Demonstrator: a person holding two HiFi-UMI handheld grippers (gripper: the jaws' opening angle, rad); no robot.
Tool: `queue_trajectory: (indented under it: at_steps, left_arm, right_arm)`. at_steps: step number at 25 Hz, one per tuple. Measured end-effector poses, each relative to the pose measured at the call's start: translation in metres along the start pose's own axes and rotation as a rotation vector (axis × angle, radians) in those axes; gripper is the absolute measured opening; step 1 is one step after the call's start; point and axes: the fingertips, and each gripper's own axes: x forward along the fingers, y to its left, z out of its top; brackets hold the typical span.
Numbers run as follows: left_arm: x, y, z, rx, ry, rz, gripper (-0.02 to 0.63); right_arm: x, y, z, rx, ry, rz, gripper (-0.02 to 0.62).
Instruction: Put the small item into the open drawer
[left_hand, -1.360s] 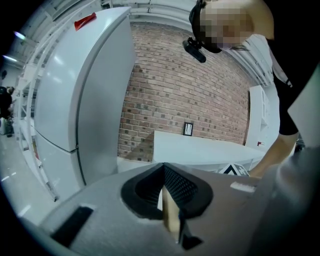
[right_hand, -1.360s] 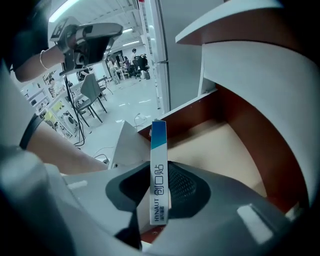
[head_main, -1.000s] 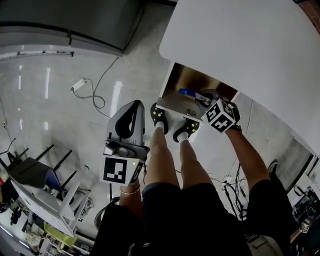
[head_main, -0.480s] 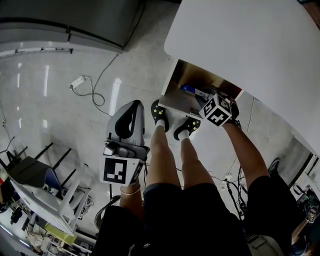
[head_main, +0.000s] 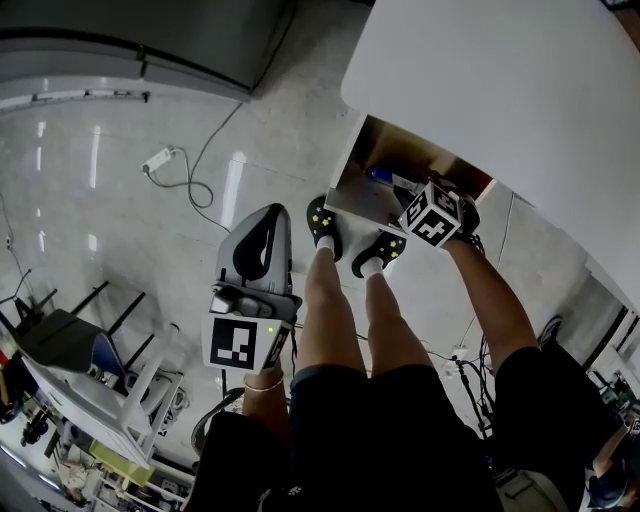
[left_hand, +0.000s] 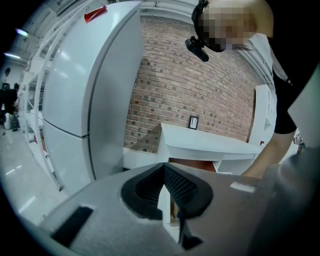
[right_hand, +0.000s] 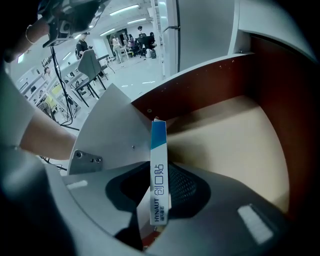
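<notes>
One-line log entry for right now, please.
step: placing | right gripper: shut on small box, pointing down into open drawer | left gripper: shut, empty, held aside | box not yet released

The place is looking like an open-plan lab or workshop: strip lights (right_hand: 124, 9) are shining over a glossy pale floor (head_main: 110, 200), people (right_hand: 134, 42) are standing far off among chairs, a power strip (head_main: 156, 166) is trailing cable, and a brick wall (left_hand: 200, 95) is backing white desks (left_hand: 210, 142).
</notes>
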Motion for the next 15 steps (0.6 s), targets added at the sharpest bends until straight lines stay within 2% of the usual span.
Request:
queue_trajectory:
  at_steps: [5,13,15]
  left_arm:
    - [-0.002,0.002,-0.002,-0.006,0.001,-0.001,-0.008]
    - [-0.006,0.007,-0.008,-0.007,0.006,0.001,-0.009]
    - [-0.007,0.006,-0.009,-0.007,0.009,0.003,-0.009]
  right_arm:
    - [0.007,0.002,-0.002,-0.023,0.033,-0.009,0.1]
    - [0.013,0.006,0.004,0.013,0.003,-0.005,0.106]
    - [0.013,0.008,0.004,0.022,0.0,0.001,0.146]
